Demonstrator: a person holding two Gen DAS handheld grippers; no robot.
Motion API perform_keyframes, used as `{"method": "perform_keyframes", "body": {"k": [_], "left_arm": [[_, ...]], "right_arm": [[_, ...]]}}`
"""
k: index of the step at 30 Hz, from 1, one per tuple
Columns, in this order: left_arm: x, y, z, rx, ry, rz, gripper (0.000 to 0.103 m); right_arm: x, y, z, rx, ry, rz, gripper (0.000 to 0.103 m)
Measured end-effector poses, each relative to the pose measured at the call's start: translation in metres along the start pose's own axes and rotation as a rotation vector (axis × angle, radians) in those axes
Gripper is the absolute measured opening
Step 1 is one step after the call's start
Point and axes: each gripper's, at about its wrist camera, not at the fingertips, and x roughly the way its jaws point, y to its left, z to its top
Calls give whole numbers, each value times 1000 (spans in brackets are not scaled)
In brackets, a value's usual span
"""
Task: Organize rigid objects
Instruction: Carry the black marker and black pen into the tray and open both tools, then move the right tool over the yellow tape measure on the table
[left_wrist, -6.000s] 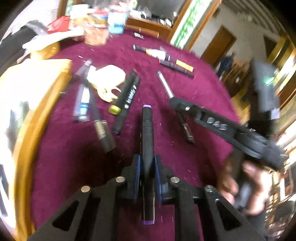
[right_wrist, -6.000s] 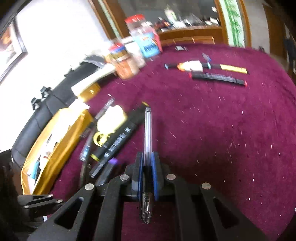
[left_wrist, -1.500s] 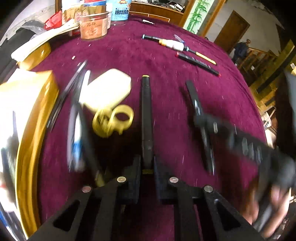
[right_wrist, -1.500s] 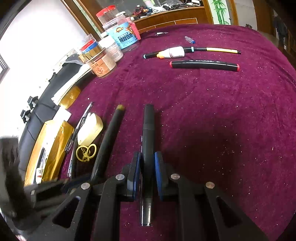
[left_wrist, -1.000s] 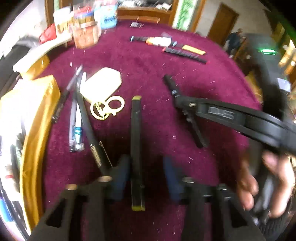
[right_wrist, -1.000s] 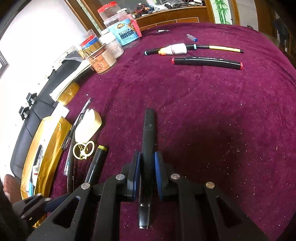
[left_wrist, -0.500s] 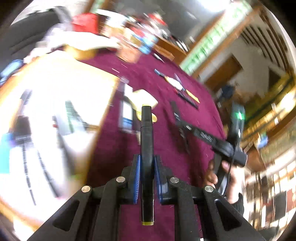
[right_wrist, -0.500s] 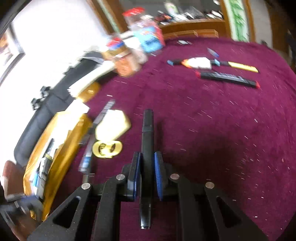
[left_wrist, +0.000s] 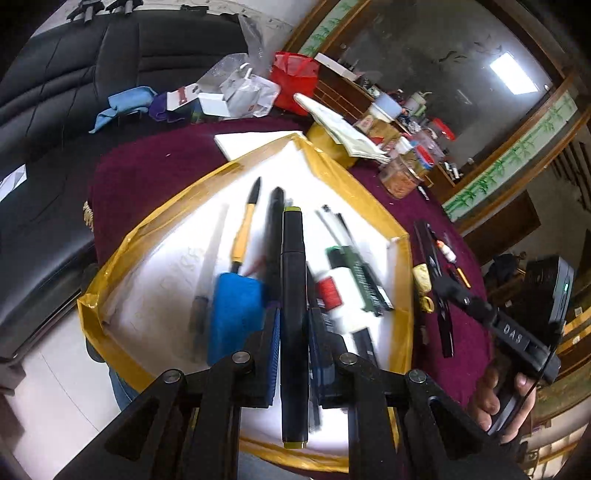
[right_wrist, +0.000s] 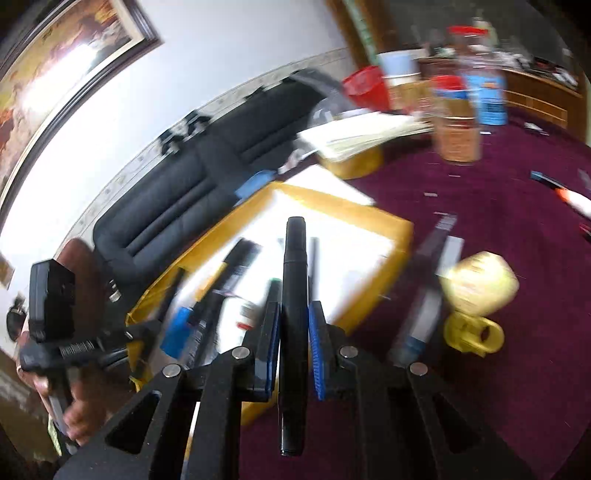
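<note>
Both grippers now over the gold-rimmed tray (left_wrist: 92, 310) instead of the cloth — left gripper (left_wrist: 293, 332) clamps a yellow-capped marker (left_wrist: 293, 295), right gripper (right_wrist: 293, 332) clamps a black marker (right_wrist: 294, 295) — release into tray seems next.

both grippers level and clamped: left gripper (left_wrist: 293, 334) and right gripper (right_wrist: 293, 341), each on a marker

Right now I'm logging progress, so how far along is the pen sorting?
Partly done. Several pens and markers already lie in the yellow-edged tray. In hand: the left gripper clamps a yellow-capped marker over the tray, and the right gripper clamps a black marker near its edge. Left: a cream holder and more pens on the maroon cloth.
</note>
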Motion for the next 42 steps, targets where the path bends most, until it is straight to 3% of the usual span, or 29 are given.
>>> {"method": "perform_keyframes", "body": {"k": [8,18,21,22,23,25,31,35,38,42], "left_arm": [[9,20,9,-2,11,23,14],[20,11,17,47,-13,75,14],[19,11,16,42,-29,50,27],[18,12,16,40,-36,37,39],[15,11,16,37,-51,34,53],[6,11,11,25,-103,53,65],[-20,6,-9,21,-150,52,65],[-39,-8,-30,61,-203,60,68],[-43,-21,-46,85,-223,56,68],[-36,-52,-59,167,-188,6,68]], "right_arm": [[72,10,7,-8,31,-10,15],[78,11,-1,-58,3,-13,15],[74,9,-3,-43,-22,8,16],[73,9,-3,-38,-28,18,18],[71,9,-4,-31,-37,29,22],[64,8,-4,-6,-74,61,41],[43,19,0,-32,-147,98,48],[10,19,5,-22,-204,70,56],[-25,2,3,40,-231,48,59],[-65,-40,-10,131,-229,-49,62]]}}
